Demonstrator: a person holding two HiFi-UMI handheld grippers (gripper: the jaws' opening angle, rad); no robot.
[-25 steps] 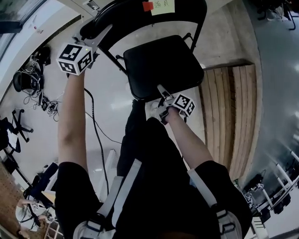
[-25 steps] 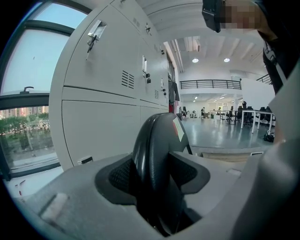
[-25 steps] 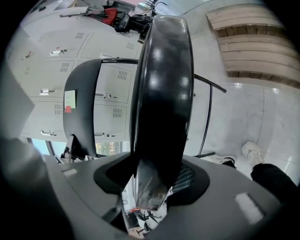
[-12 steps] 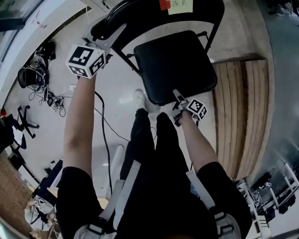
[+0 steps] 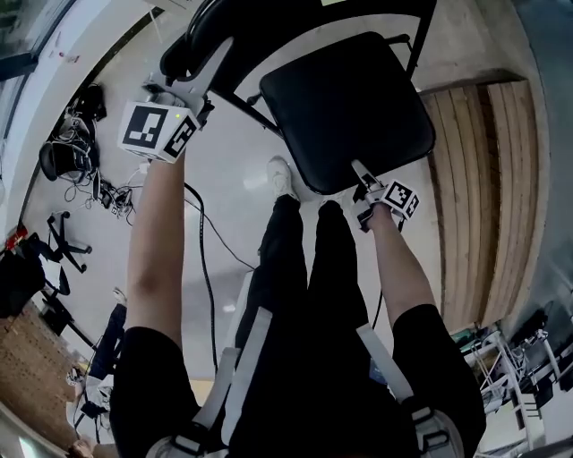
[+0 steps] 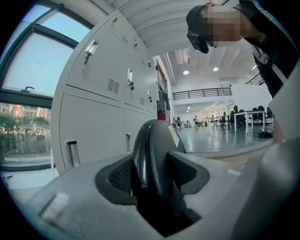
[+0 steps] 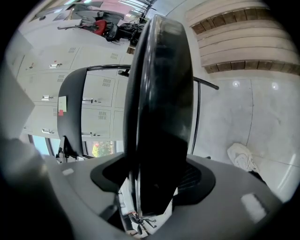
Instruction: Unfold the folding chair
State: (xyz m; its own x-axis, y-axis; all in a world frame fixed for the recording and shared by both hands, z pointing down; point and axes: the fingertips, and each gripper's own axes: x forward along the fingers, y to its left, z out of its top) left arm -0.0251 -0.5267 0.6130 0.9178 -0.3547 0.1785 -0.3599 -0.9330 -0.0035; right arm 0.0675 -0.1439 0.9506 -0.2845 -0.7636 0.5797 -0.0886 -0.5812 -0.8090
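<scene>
Seat now further right, over glossy floor beside wooden planks

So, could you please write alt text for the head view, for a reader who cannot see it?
Seen from above, a person grips a black folding chair with two tools: the left tool is shut on the backrest, the right tool on the front edge of the seat. The person's legs and a white shoe show below, on a pale floor.
</scene>
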